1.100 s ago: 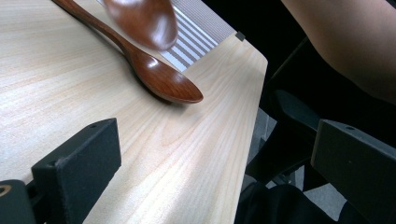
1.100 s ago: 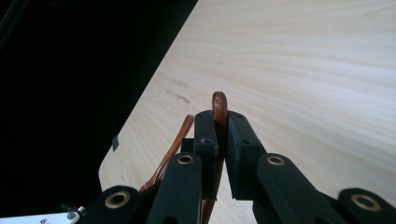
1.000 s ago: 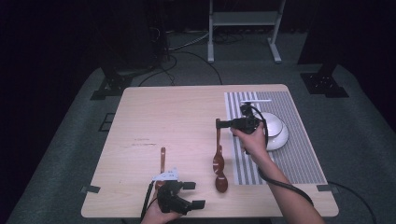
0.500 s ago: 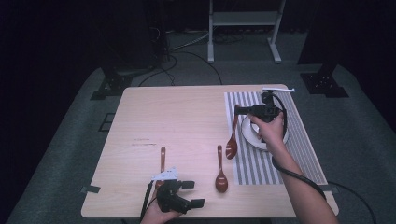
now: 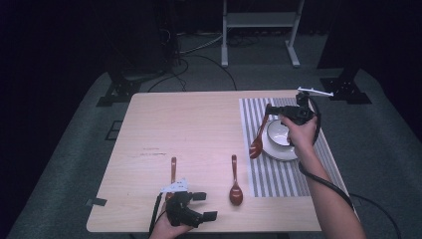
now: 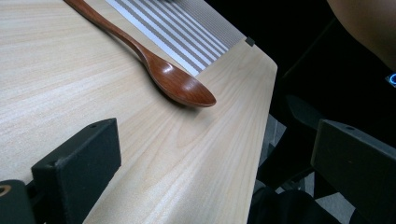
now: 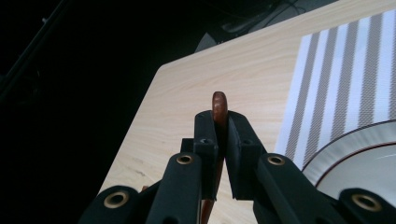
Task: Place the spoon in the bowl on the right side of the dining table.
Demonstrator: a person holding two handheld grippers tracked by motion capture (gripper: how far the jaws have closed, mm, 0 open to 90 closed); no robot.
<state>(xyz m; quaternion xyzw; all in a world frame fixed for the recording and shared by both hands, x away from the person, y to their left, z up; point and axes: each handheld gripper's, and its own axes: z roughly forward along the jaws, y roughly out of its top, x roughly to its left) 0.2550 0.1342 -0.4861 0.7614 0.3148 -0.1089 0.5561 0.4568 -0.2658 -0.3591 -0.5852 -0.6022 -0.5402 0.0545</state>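
My right gripper (image 5: 269, 111) is shut on the handle tip of a brown wooden spoon (image 5: 257, 143). The spoon hangs tilted over the striped placemat (image 5: 271, 179), just left of a white bowl (image 5: 278, 132) on a white plate (image 5: 283, 154). In the right gripper view the handle end (image 7: 218, 103) pokes up between the shut jaws of the right gripper (image 7: 222, 135). A second spoon (image 5: 235, 182) lies on the table near the mat's left edge; it is the spoon (image 6: 173, 81) ahead of my open left gripper (image 6: 215, 172). The left gripper (image 5: 205, 205) rests at the table's front edge.
A third wooden spoon (image 5: 173, 168) lies just beyond the left gripper, its bowl end hidden under it. The plate rim (image 7: 355, 140) and placemat (image 7: 327, 70) sit right of the right jaws. A metal stand (image 5: 259, 20) and cables lie on the floor behind the table.
My right gripper has carried its spoon from the table's middle front, back and right, to beside the white bowl. The left gripper has stayed put.
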